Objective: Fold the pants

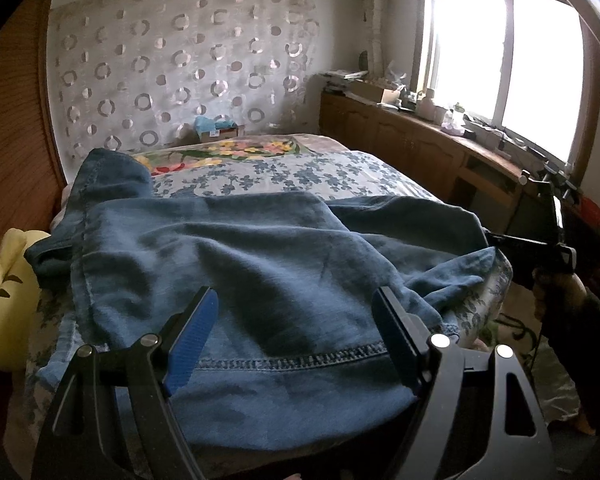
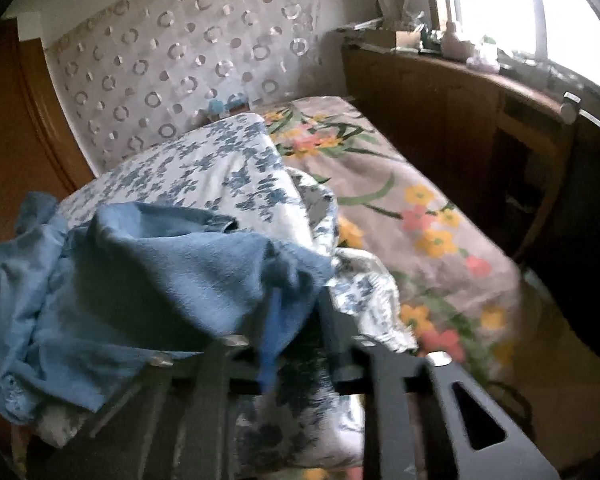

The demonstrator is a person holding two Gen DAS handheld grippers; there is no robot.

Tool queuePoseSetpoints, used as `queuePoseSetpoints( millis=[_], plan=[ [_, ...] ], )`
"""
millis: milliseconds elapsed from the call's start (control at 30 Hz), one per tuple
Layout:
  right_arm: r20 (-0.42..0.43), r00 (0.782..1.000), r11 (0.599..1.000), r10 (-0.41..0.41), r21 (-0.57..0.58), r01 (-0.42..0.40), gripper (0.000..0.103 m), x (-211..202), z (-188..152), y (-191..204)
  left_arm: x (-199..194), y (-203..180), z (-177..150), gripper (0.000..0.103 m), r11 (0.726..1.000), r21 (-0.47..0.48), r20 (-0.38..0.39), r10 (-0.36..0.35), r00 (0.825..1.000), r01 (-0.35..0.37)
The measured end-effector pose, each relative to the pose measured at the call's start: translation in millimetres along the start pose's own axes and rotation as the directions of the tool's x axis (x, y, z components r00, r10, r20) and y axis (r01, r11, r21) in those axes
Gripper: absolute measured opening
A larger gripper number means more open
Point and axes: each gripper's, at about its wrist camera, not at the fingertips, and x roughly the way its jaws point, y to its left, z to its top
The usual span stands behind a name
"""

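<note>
Folding blue pants [image 1: 236, 264] on a flower-print bed [image 1: 340, 172], a person works two handheld grippers.

Left wrist view: the left gripper [image 1: 296, 308] stands wide, its blue-padded fingers [image 1: 192, 340] over the pants' stitched hem at lower centre, gripping nothing. The pants spread across the frame's middle. At the right edge, the right gripper [image 1: 496, 246] meets a corner of the denim, a hand [image 1: 560, 292] behind it. A yellow plush toy [image 1: 8, 300] sits at lower left. Right wrist view, blurred: the right gripper [image 2: 296, 300] is pinched on a bunched fold of the pants [image 2: 160, 272], which fill the left half over the blue-flowered quilt [image 2: 204, 160].
</note>
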Motion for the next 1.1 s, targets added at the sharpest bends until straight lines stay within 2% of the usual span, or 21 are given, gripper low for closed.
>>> queuePoseSetpoints(
  millis=[67,333,500,667,767,867,900,967,1000,1033,1100],
  plan=[
    [0.018,1.0,1.0,0.025,0.01,-0.025,0.002,-5,2,-5,-3,3,0,0.08,1.0,-0.004,0.006,0.001,1.0,-0.001],
    [0.134,0.986,0.994,0.098,-0.057,-0.091,0.001,-51,27,11,-16,15,3,0.08,0.999,-0.031,0.042,0.017,0.999,-0.016],
    [0.206,0.958,0.971,0.199,-0.174,-0.164,0.001,-87,58,54,-32,29,5,0.08,0.998,-0.057,0.069,0.038,0.997,-0.034],
    [0.265,0.897,0.9,0.353,-0.358,-0.249,0.001,-128,98,139,-60,47,7,0.08,0.994,-0.075,0.109,0.084,0.991,-0.076],
    [0.267,0.838,0.823,0.475,-0.473,-0.315,0.001,-155,113,206,-79,62,6,0.08,0.99,-0.092,0.132,0.12,0.984,-0.109],
    [0.203,0.774,0.719,0.6,-0.561,-0.41,0.001,-177,108,268,-91,77,3,0.08,0.985,-0.119,0.145,0.144,0.979,-0.127],
    [0.182,0.769,0.7,0.613,-0.576,-0.422,0.001,-180,102,285,-94,82,2,0.08,0.983,-0.129,0.146,0.152,0.978,-0.134],
    [0.167,0.783,0.699,0.6,-0.587,-0.41,0.005,-182,90,310,-97,91,-1,0.08,0.979,-0.142,0.145,0.163,0.976,-0.143],
    [0.129,0.789,0.679,0.601,-0.604,-0.418,0.007,-179,85,319,-97,96,-2,0.08,0.978,-0.148,0.141,0.169,0.976,-0.148],
    [0.086,0.793,0.656,0.604,-0.618,-0.432,0.013,-175,80,324,-97,97,-2,0.08,0.977,-0.149,0.138,0.171,0.976,-0.151],
    [0.061,0.813,0.658,0.579,-0.624,-0.422,0.026,-165,71,325,-96,100,-4,0.08,0.977,-0.151,0.133,0.174,0.976,-0.154]
  ],
)
